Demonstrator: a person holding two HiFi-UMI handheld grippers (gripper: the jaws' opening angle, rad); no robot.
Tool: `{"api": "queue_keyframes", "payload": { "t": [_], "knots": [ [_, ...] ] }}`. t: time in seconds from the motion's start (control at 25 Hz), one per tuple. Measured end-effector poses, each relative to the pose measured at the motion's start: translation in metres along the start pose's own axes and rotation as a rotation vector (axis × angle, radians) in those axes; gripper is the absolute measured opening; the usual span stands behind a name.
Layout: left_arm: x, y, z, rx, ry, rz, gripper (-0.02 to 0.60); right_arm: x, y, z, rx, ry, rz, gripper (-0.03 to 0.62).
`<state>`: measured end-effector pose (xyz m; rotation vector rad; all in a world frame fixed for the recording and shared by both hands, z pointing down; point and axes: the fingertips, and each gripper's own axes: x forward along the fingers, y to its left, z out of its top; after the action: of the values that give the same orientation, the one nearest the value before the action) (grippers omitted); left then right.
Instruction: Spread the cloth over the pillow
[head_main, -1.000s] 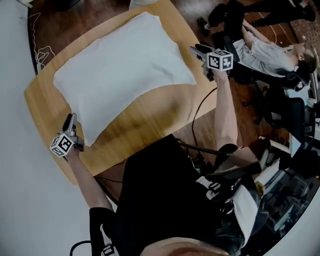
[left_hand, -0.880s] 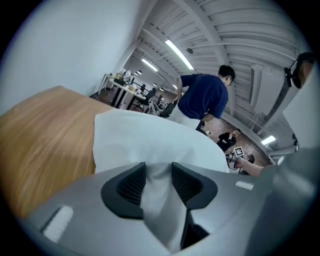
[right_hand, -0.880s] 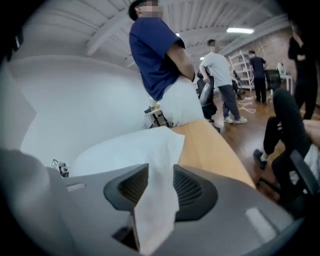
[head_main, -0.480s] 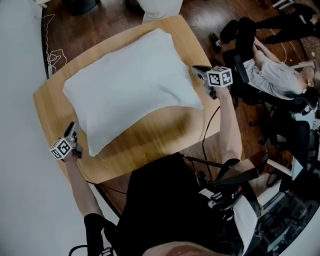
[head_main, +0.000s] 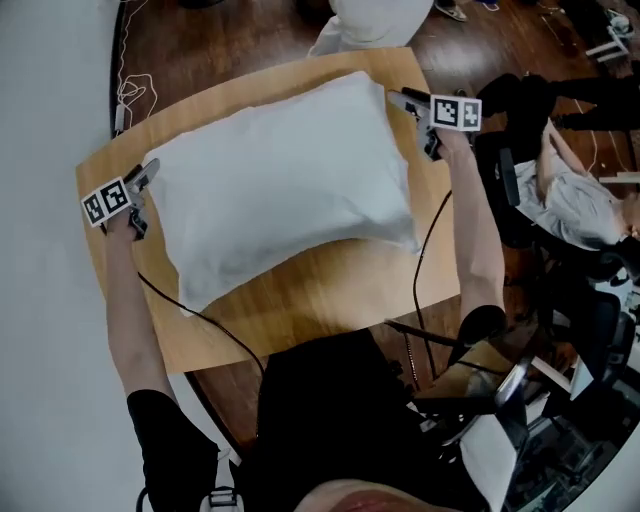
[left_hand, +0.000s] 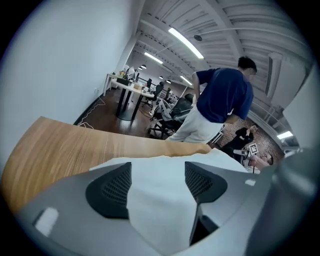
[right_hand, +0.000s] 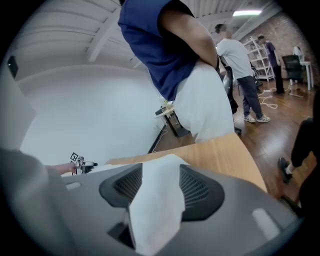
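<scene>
A white cloth lies over the pillow on the wooden table and hides it. My left gripper is at the cloth's far left corner and my right gripper at its far right corner. In the left gripper view the jaws are opening, wide apart, with the cloth lying loose between the pads. In the right gripper view the jaws are opening too. A fold of cloth rises between them and the pads do not press on it.
A person in a blue shirt and white trousers stands at the table's far edge. Another person sits at the right among office chairs. A black cable crosses the near left of the table.
Both grippers have moved away from me along the pillow's sides to its far corners. The head camera has shifted, so the table sits lower in view.
</scene>
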<state>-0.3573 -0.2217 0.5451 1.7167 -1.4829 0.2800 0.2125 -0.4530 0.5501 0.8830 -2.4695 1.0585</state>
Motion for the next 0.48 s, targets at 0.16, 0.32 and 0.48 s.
{"api": "queue_keyframes", "payload": {
  "t": [0.16, 0.32, 0.48],
  "knots": [
    [0.041, 0.028, -0.020, -0.049, 0.094, 0.095, 0.382, 0.060, -0.003, 0.001, -0.026, 0.096, -0.012, 0.227],
    [0.055, 0.024, -0.026, -0.068, 0.057, 0.108, 0.260, 0.072, -0.008, -0.019, -0.037, 0.201, -0.026, 0.105],
    [0.034, 0.002, 0.007, -0.012, -0.111, 0.081, 0.020, 0.034, 0.008, 0.005, -0.120, 0.083, -0.029, 0.005]
  ]
}}
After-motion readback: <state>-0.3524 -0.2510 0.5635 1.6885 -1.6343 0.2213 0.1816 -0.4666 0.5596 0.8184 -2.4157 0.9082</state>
